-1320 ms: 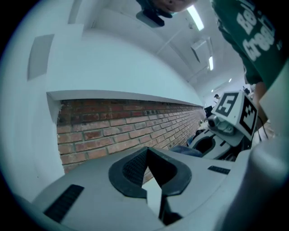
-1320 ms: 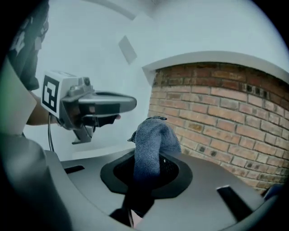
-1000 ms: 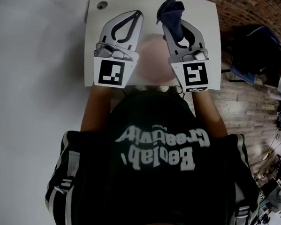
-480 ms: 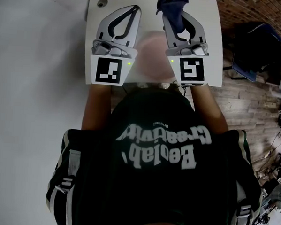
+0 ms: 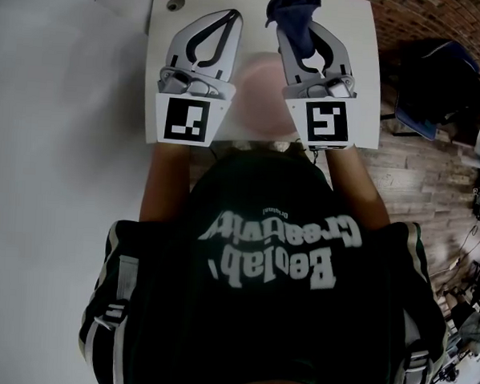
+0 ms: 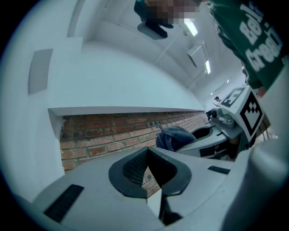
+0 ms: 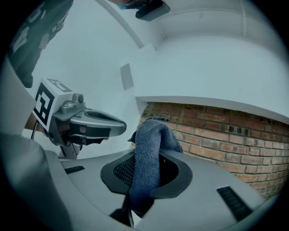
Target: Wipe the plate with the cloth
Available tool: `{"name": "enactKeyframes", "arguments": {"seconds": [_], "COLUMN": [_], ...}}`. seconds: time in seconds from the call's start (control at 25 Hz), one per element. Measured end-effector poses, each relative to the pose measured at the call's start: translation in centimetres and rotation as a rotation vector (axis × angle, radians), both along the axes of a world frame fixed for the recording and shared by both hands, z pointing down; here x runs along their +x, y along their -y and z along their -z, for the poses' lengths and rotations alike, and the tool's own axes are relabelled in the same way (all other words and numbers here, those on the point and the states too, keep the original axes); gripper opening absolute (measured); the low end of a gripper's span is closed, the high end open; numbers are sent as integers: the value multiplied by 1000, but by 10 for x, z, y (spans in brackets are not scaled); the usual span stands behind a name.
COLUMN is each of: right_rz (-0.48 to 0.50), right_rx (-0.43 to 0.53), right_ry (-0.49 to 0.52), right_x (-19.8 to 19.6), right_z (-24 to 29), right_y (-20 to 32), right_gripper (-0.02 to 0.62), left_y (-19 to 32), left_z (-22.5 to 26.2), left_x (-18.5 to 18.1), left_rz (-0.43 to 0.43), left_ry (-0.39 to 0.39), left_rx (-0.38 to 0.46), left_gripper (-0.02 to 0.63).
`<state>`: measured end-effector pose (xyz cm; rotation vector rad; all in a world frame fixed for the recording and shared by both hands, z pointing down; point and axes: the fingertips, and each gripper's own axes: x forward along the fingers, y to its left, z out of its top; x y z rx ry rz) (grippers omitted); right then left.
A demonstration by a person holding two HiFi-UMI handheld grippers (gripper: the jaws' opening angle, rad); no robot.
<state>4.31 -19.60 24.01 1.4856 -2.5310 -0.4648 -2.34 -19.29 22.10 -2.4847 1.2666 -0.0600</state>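
A pale pink plate [image 5: 263,96] lies on the white table [image 5: 359,65], showing between my two grippers and partly covered by them. My right gripper [image 5: 295,21] is shut on a dark blue cloth [image 5: 293,12], which bunches above its tips. In the right gripper view the cloth [image 7: 151,149] hangs down between the jaws of that gripper [image 7: 144,178]. My left gripper [image 5: 230,16] is shut with nothing in it. Its jaws meet at the tips [image 6: 148,170]. The plate does not show in either gripper view.
A small round grey fitting [image 5: 175,8] sits in the table's far left corner. A brick wall [image 7: 216,131] runs behind the table. To the right, beyond the table's edge, a dark bag [image 5: 438,77] lies on the wooden floor [image 5: 417,180].
Both grippers have shifted slightly towards the far edge of the table, and the right one has straightened. The cloth stays held. Almost nothing has moved in the last half second.
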Motion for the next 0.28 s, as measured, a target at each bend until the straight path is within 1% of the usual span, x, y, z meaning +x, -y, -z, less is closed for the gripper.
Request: {"name": "enactKeyframes", "arguments": {"seconds": [0.28], "right_rz": [-14], "right_rx": [0], "right_ry": [-5], "right_x": [1], "right_z": [1], "right_y": [-1], "right_gripper": [57], "left_y": [0], "left_z": [-1], "left_x": [-4], "left_rz": [-2], "left_ry": [-3], "left_rx": [0], "left_gripper": [0]}}
